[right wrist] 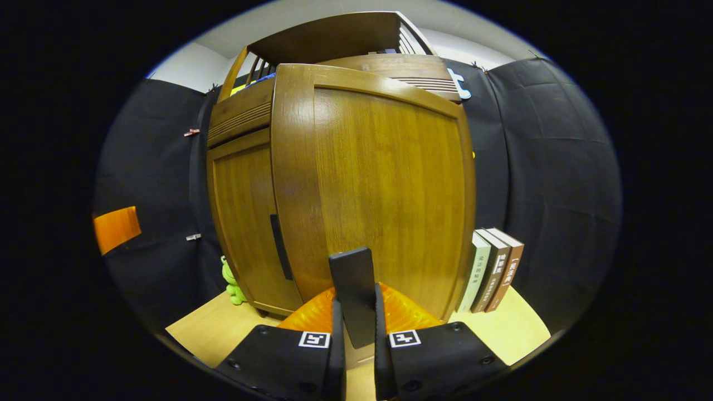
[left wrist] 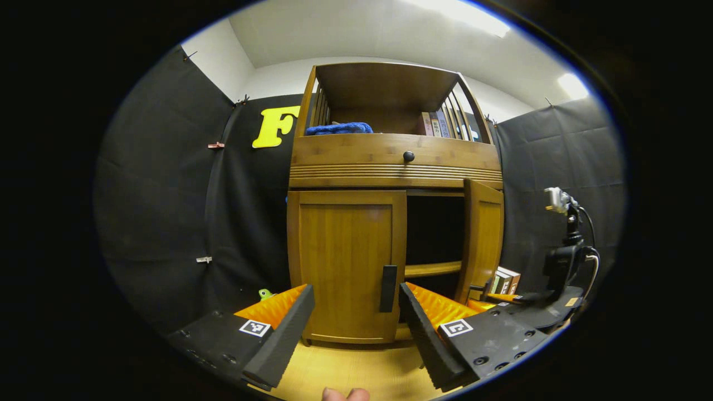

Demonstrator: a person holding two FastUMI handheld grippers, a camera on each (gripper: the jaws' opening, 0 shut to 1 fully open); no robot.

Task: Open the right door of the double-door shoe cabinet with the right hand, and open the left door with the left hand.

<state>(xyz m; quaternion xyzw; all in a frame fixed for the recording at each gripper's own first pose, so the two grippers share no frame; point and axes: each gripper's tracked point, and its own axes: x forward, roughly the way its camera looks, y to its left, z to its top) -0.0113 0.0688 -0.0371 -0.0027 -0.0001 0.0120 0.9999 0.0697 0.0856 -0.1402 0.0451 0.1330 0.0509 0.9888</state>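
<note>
Brown wood cabinet (left wrist: 390,161), black handle (right wrist: 352,292), orange-ridged fingers (left wrist: 273,328)

We see the shoe cabinet (left wrist: 395,184) standing on the table (left wrist: 356,370), its right door (right wrist: 384,195) swung outward beside the closed left door (left wrist: 345,262). Books (right wrist: 490,270) stand right of it, a frog toy (right wrist: 230,284) left.

1. Cabinet (left wrist: 390,167) interior behind the open right door (left wrist: 482,239): dark, contents not discernible in left gripper view.
2. Right gripper view: right door (right wrist: 379,189) covers most of the cabinet front; its handle (right wrist: 356,289) is partly hidden between the right gripper (right wrist: 356,356) fingers.
3. Frog toy (right wrist: 229,284) left of the cabinet: half hidden by its corner.
4. Book (left wrist: 504,281) spines right of the cabinet: text too small.
5. Fingertip (left wrist: 345,394) below the cabinet: cut by the edge.
</note>
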